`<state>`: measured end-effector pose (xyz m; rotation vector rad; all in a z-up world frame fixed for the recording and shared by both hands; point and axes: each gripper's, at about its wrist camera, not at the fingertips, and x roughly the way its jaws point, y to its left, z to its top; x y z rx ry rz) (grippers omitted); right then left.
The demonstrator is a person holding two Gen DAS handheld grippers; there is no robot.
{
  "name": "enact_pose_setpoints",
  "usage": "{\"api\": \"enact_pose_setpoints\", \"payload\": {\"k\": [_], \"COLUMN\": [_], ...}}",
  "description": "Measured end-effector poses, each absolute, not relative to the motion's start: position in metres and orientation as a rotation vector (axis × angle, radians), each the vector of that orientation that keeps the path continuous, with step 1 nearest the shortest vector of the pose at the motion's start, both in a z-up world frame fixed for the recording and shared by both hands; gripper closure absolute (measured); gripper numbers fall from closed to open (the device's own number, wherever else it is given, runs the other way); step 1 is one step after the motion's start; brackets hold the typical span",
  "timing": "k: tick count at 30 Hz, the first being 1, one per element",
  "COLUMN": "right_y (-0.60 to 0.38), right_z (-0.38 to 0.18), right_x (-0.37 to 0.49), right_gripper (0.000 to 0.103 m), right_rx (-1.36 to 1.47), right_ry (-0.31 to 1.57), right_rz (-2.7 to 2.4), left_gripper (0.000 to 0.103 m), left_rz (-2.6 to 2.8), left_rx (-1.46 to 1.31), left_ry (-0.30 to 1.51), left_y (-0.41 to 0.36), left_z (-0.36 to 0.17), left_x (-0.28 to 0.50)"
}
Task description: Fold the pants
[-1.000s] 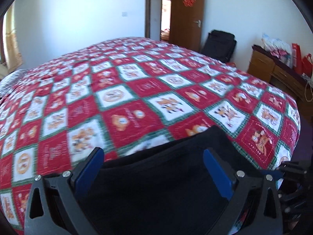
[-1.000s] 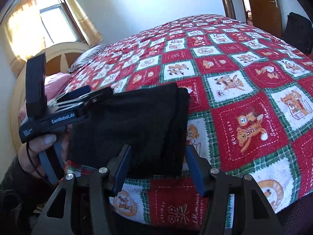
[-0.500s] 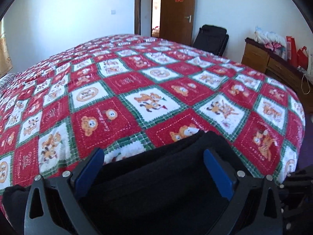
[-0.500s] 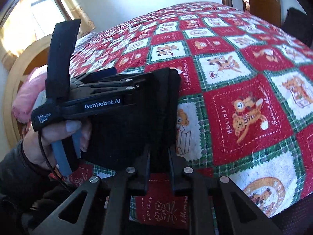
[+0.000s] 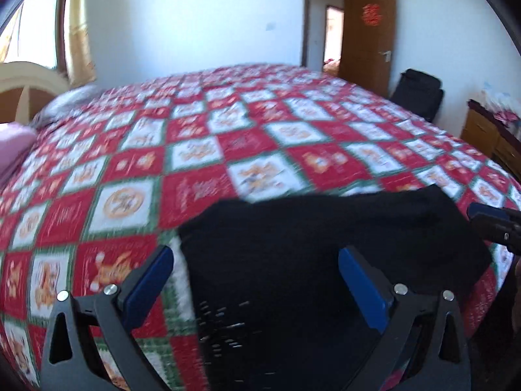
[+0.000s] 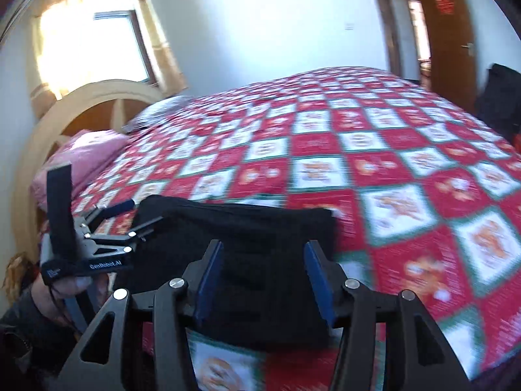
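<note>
Right wrist view: the right gripper (image 6: 264, 280) has its blue-padded jaws parted and opening, with the near part of the folded black pants (image 6: 247, 247) in the gap between them; the pads do not appear to press the cloth. To the left of it, the left gripper (image 6: 130, 218) is held in a hand (image 6: 70, 288) at the far left edge of the pants, its thin fingers spread, one over the red bedspread (image 6: 407, 169) and one over the black fabric. From the left wrist view that same left gripper (image 5: 257, 280) shows both blue pads standing wide apart above the pants (image 5: 325, 244), gripping nothing, and the tip of the right gripper (image 5: 488, 218) enters from the right edge just beside the cloth. The pants lie as a compact dark rectangle at the near edge of the bed. Farther out are a pink pillow (image 6: 88, 150), a curved wooden headboard (image 6: 97, 97), a bright window (image 6: 88, 42) and a brown door (image 5: 371, 32).
</note>
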<state>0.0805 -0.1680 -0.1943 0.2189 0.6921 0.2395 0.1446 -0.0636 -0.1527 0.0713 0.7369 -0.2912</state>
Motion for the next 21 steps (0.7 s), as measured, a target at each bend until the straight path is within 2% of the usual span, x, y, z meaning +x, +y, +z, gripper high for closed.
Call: {"api": "enact_pose_setpoints", "payload": {"k": [4, 13, 16, 21], "right_y": [-0.174, -0.197, -0.213, -0.228], "right_z": [-0.228, -0.217, -0.208, -0.222], "right_x": [0.114, 0.094, 0.091, 0.098], "right_gripper": [0.049, 0.049, 0.045, 0.044], "right_rx": [0.296, 0.378, 0.389, 0.472], "right_ry": [0.834, 0.750, 0.714, 0.773], "right_rz": [0.189, 0.217, 0.170, 0.146], "left_gripper": [0.000, 0.000, 0.000, 0.000], "left_rz": [-0.328, -0.278, -0.272, -0.262], "left_rx": [-0.060, 0.062, 0.056, 0.016], "left_ry": [0.792, 0.705, 0.691, 0.695], "left_y": [-0.052, -0.048, -0.038, -0.024], "left_z": [-0.168, -0.147, -0.143, -0.145], "left_x": [0.157, 0.122, 0.113, 0.113]}}
